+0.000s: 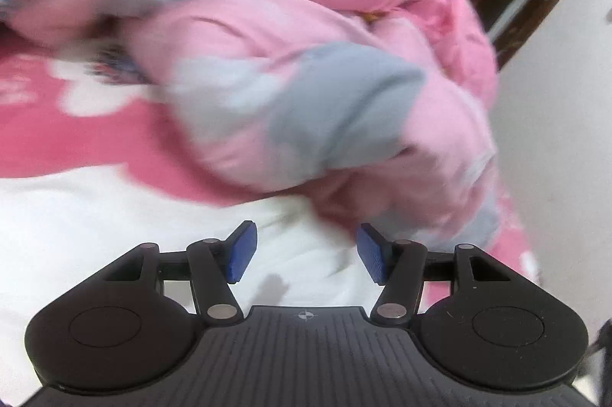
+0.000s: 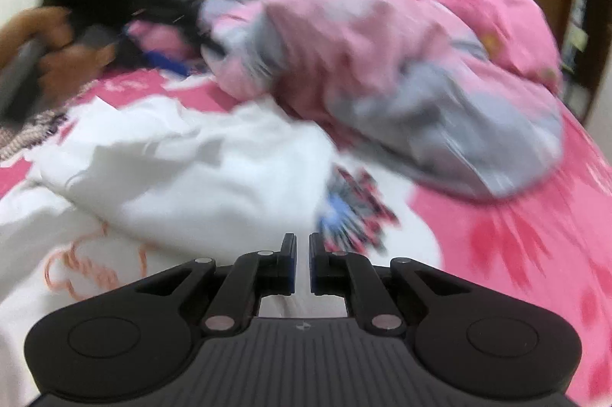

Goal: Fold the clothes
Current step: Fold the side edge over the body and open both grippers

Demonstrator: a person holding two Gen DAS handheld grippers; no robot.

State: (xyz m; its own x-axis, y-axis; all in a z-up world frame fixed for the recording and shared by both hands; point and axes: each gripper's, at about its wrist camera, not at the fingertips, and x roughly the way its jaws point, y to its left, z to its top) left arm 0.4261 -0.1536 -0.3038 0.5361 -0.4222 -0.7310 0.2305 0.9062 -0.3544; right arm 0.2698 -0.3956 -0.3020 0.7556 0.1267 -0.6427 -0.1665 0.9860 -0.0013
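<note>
Left gripper (image 1: 306, 254): we hold it spread wide above white garment (image 1: 114, 215).
Right gripper (image 2: 302, 263): nearly pressed together, pinching nothing we see.
Pink quilt (image 2: 382, 43): bunched behind.

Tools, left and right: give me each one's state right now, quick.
Left tool: open, nothing between its pads, white garment below it.
Right tool: nearly closed, a thin gap showing, holding nothing visible.
</note>
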